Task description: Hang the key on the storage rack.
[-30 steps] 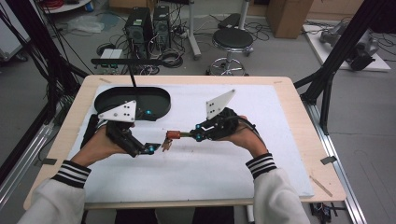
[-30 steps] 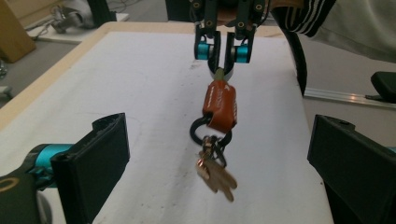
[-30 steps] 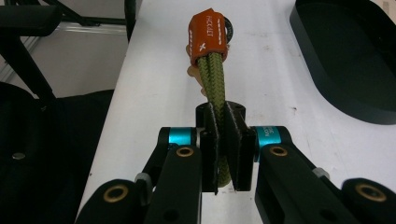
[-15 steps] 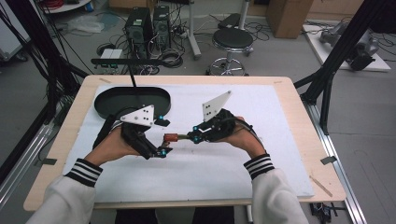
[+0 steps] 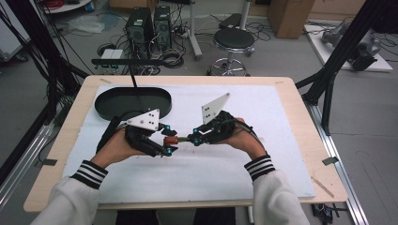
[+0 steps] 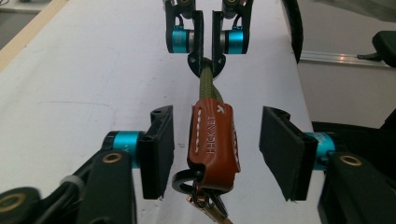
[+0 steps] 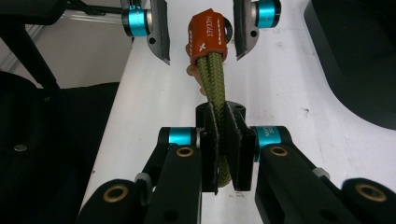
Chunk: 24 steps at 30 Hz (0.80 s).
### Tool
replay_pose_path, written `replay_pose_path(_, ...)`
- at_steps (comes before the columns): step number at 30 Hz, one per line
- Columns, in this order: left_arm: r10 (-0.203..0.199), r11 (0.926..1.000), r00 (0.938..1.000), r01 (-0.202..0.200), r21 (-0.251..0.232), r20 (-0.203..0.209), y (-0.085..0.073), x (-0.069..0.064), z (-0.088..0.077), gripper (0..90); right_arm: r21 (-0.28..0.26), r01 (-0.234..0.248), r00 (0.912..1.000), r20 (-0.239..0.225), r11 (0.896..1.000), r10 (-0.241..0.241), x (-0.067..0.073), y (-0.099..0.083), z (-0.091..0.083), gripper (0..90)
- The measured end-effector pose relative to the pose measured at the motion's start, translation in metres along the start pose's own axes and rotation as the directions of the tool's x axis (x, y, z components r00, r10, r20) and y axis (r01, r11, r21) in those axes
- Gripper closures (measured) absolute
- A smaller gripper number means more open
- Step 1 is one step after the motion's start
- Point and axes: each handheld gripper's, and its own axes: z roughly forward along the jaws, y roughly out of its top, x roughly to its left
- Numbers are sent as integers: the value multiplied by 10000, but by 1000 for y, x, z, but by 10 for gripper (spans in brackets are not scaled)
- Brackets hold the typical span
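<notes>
Left gripper view: the left gripper [image 6: 212, 149], jaws just closing, stands apart around the leather tab [image 6: 214, 142]; the right gripper [image 6: 204, 39] clamps the green cord [image 6: 207, 84] above bare white table cover [image 6: 74, 84].

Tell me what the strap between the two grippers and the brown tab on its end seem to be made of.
The strap looks like woven olive-green cord, matte, with a visible braided texture. The brown tab looks like smooth tan leather, slightly glossy, with white stitching along its edges and stamped lettering. Below it hangs a black ring, probably metal or hard plastic; the look leaves that open.
</notes>
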Motion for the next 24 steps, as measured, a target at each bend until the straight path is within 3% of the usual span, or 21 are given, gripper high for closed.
replay_pose_path(3, 32, 9998, 10000, -32, 216, -8, -1, 0, 0, 564, 7, -8, 10000, -39, 10000, 8, 0, 0, 1, 848)
replay_pose_path(6, -45, 9999, 10000, 44, 110, 71, -2, -1, -1, 694, 47, 26, 10000, -51, 10000, -26, 0, 1, 3, 848)
replay_pose_path(15, 40, 9997, 9998, -36, 232, -190, -3, -1, -2, 734, 1, 167, 9999, -37, 9999, -167, 0, 1, 6, 828)
replay_pose_path(16, -6, 9996, 9997, 13, 280, -233, -4, 0, -3, 735, -77, 295, 9996, 11, 9995, -295, -1, 1, 5, 782)
replay_pose_path(18, -127, 9998, 9995, 131, 144, -273, -5, 1, -4, 735, -391, 360, 9993, 63, 9986, -358, -1, 0, 5, 519)
replay_pose_path(22, -196, 9998, 9993, 196, -5, -303, -7, 3, -5, 735, -387, 473, 9938, 1026, 9981, -431, 3, 0, 7, 128)
replay_pose_path(24, -278, 9996, 9988, 278, -12, -399, -7, 3, -6, 735, -391, 561, 9876, 1491, 9977, -497, 5, 0, 9, 4)
